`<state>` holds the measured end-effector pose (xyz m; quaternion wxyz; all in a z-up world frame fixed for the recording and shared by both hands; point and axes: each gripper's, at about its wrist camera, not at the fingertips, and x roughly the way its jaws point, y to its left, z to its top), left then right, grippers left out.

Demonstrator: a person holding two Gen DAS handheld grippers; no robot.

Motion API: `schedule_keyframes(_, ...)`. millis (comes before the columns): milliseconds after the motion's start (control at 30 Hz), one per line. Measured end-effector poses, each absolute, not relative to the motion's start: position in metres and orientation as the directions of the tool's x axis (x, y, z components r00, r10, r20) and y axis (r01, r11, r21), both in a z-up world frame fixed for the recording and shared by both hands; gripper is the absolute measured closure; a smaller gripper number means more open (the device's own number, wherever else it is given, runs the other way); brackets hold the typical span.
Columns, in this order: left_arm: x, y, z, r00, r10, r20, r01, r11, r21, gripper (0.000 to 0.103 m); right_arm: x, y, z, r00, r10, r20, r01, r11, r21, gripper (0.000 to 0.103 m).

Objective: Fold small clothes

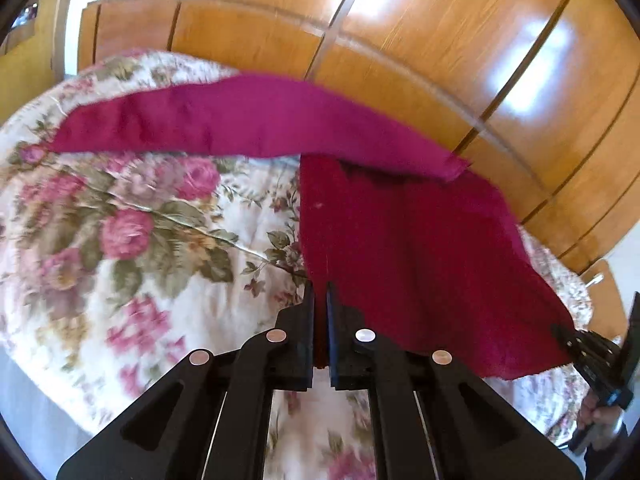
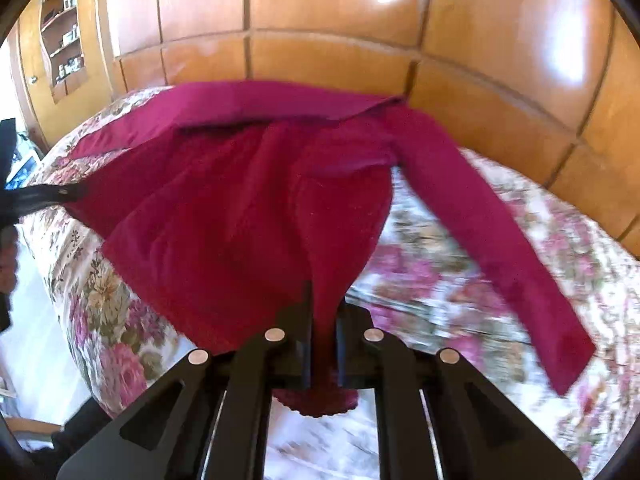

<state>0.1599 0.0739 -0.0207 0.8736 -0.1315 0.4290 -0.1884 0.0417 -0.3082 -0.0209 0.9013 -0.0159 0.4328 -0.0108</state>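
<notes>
Left gripper [image 1: 320, 292], jaws narrow, pinches one hem corner of the magenta garment [image 1: 420, 248] above the floral bed [image 1: 120, 240]. Right gripper [image 2: 323, 300] likewise clamps the other corner; one sleeve [image 2: 500, 240] trails right across the bed. Motion blur probably indicates swinging. Keep the hem taut and level before laying flat.

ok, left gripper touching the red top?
Touching. Left wrist view: the left gripper is shut on the hem of the red long-sleeved top, fabric pinched between its fingers.
</notes>
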Motion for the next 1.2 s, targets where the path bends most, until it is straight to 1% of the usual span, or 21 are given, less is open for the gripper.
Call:
schedule_keyframes(67, 0.134, 0.089, -0.006, 0.566, -0.465, -0.681, 0.229, 0.882, -0.412, 0.099, 0.026, -0.318, -0.016, 0.620, -0.047, -0.783, 0.016, 0.999, -0.047, 0.096)
schedule_keyframes(133, 0.115, 0.101, -0.004, 0.553, -0.477, -0.683, 0.228, 0.875, -0.427, 0.099, 0.006, -0.328, -0.018, 0.596, -0.063, -0.800, 0.028, 0.998, -0.058, 0.096)
schedule_keyframes(200, 0.096, 0.107, -0.013, 0.533, -0.468, -0.705, 0.215, 0.880, -0.422, 0.099, -0.012, -0.334, -0.026, 0.565, -0.064, -0.822, 0.034, 0.998, -0.055, 0.096)
schedule_keyframes(300, 0.070, 0.103, -0.041, 0.466, -0.437, -0.769, 0.182, 0.898, -0.400, 0.099, -0.028, -0.334, -0.046, 0.504, -0.036, -0.863, 0.028, 0.999, -0.025, 0.096)
schedule_keyframes(333, 0.072, 0.102, -0.047, 0.452, -0.429, -0.782, 0.178, 0.902, -0.392, 0.099, -0.031, -0.333, -0.050, 0.488, -0.033, -0.872, 0.015, 0.999, -0.029, 0.096)
schedule_keyframes(433, 0.072, 0.103, -0.056, 0.470, -0.355, -0.808, 0.133, 0.934, -0.333, 0.099, -0.032, -0.329, -0.056, 0.475, -0.060, -0.878, 0.003, 0.998, -0.067, 0.092)
schedule_keyframes(467, 0.079, 0.108, -0.055, 0.487, -0.327, -0.810, 0.106, 0.943, -0.316, 0.096, -0.030, -0.330, -0.052, 0.481, -0.072, -0.874, 0.015, 0.997, -0.073, 0.082)
schedule_keyframes(500, 0.086, 0.115, -0.052, 0.513, -0.296, -0.806, 0.068, 0.950, -0.305, 0.083, -0.028, -0.332, -0.048, 0.492, -0.084, -0.866, 0.030, 0.996, -0.079, 0.056)
schedule_keyframes(533, 0.092, 0.121, -0.048, 0.541, -0.263, -0.799, 0.039, 0.957, -0.288, 0.068, -0.027, -0.334, -0.044, 0.509, -0.094, -0.855, 0.043, 0.996, -0.084, 0.046)
schedule_keyframes(567, 0.099, 0.128, -0.044, 0.572, -0.214, -0.792, 0.012, 0.968, -0.252, 0.062, -0.025, -0.335, -0.035, 0.538, -0.111, -0.836, 0.059, 0.994, -0.094, 0.041)
schedule_keyframes(600, 0.106, 0.133, -0.041, 0.600, -0.152, -0.785, -0.016, 0.979, -0.202, 0.055, -0.022, -0.336, -0.032, 0.550, -0.118, -0.827, 0.065, 0.993, -0.098, 0.041)
schedule_keyframes(633, 0.118, 0.141, -0.040, 0.624, -0.068, -0.778, -0.064, 0.988, -0.138, 0.053, -0.017, -0.337, -0.027, 0.560, -0.122, -0.819, 0.070, 0.992, -0.100, 0.041)
schedule_keyframes(667, 0.128, 0.150, -0.041, 0.626, -0.026, -0.779, -0.103, 0.988, -0.115, 0.053, -0.013, -0.335, -0.026, 0.569, -0.124, -0.813, 0.073, 0.992, -0.100, 0.040)
schedule_keyframes(767, 0.166, 0.184, -0.047, 0.619, 0.041, -0.785, -0.213, 0.970, -0.117, 0.053, 0.007, -0.321, -0.024, 0.584, -0.096, -0.806, 0.052, 0.995, -0.081, 0.036)
schedule_keyframes(833, 0.194, 0.196, -0.050, 0.621, 0.151, -0.769, -0.258, 0.966, -0.020, 0.053, 0.022, -0.306, -0.029, 0.578, -0.071, -0.813, 0.024, 0.997, -0.071, 0.034)
schedule_keyframes(900, 0.206, 0.198, -0.049, 0.643, 0.204, -0.738, -0.241, 0.969, 0.058, 0.053, 0.036, -0.291, -0.035, 0.569, -0.049, -0.821, -0.009, 0.998, -0.065, 0.033)
schedule_keyframes(933, 0.221, 0.192, -0.051, 0.657, 0.253, -0.710, -0.211, 0.966, 0.149, 0.053, 0.044, -0.287, -0.038, 0.564, -0.034, -0.825, -0.022, 0.998, -0.056, 0.033)
schedule_keyframes(1000, 0.244, 0.178, -0.057, 0.675, 0.291, -0.678, -0.143, 0.953, 0.266, 0.053, 0.060, -0.273, -0.043, 0.556, -0.002, -0.831, -0.047, 0.998, -0.034, 0.033)
schedule_keyframes(1100, 0.271, 0.168, -0.062, 0.705, 0.284, -0.650, -0.063, 0.938, 0.342, 0.053, 0.089, -0.256, -0.048, 0.548, 0.064, -0.834, -0.067, 0.997, 0.033, 0.033)
schedule_keyframes(1200, 0.306, 0.157, -0.077, 0.700, 0.264, -0.664, 0.021, 0.921, 0.388, 0.053, 0.121, -0.247, -0.051, 0.543, 0.129, -0.830, -0.067, 0.992, 0.110, 0.034)
